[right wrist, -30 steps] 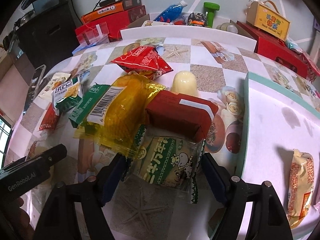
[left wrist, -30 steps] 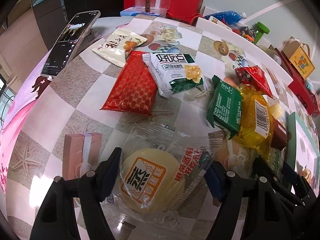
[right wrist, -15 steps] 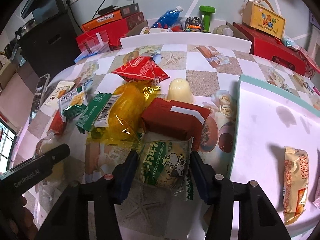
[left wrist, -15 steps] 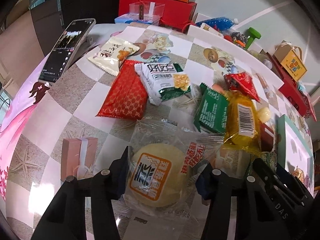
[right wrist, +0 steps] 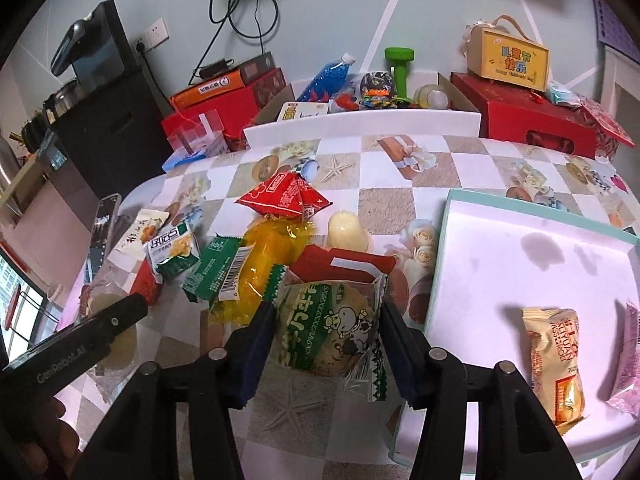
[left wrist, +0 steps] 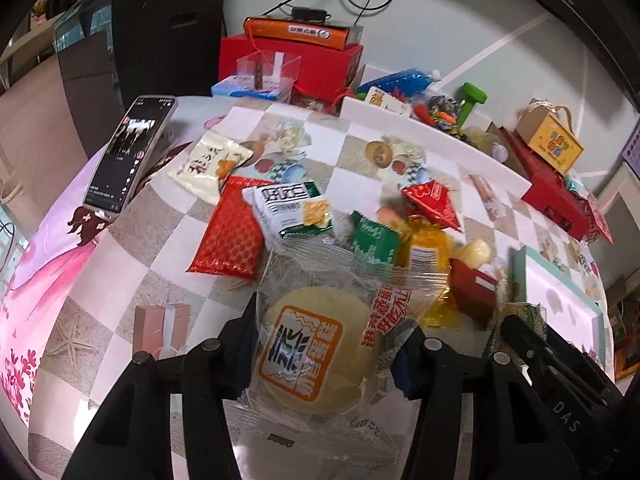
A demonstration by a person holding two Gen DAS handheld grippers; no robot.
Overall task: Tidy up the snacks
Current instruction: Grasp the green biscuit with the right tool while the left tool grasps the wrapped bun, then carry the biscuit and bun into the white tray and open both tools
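We are gripping a round yellow cake in a clear wrapper [left wrist: 316,344] with the left gripper [left wrist: 320,344], its fingers pressed narrow against the packet's sides, above the checkered table [left wrist: 120,240]. With the right gripper [right wrist: 326,332] we are pinching a green cow-print snack [right wrist: 328,324] just beside the white tray [right wrist: 520,264], where a tan packet [right wrist: 554,364] and a pink packet [right wrist: 628,364] are lying. The remaining snacks are sitting heaped mid-table.

Smartphone [left wrist: 128,159] propped at desk [right wrist: 404,204] edge, screen lit. Beyond far edge: red boxes [right wrist: 532,120], orange box [left wrist: 304,32], blue bottle [right wrist: 326,76], green dumbbell [right wrist: 400,68], yellow-fronted gift box [right wrist: 514,60]. Black cabinet [left wrist: 160,36] in corner; cables [right wrist: 244,4] on wall.
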